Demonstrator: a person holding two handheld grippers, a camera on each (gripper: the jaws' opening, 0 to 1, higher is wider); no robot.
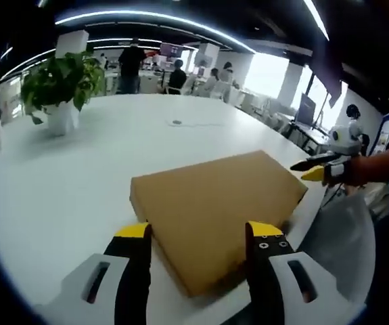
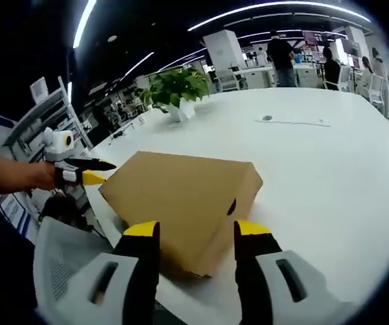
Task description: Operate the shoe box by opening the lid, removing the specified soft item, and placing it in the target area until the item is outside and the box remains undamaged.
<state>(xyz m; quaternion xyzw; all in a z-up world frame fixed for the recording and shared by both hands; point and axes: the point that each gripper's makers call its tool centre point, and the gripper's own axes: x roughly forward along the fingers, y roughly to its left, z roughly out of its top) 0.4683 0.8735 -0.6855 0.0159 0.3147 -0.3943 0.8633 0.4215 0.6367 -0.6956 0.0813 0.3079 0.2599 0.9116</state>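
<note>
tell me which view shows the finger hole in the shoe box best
The right gripper view: the dark finger hole sits on the shoe box end wall facing that camera. The left gripper view shows mainly the lid top.

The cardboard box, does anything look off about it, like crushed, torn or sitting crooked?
Nothing stands out. The box lies flat on the white table with its lid shut, no tears or dents visible. It sits near the table's edge, between the open left gripper and open right gripper.
</note>
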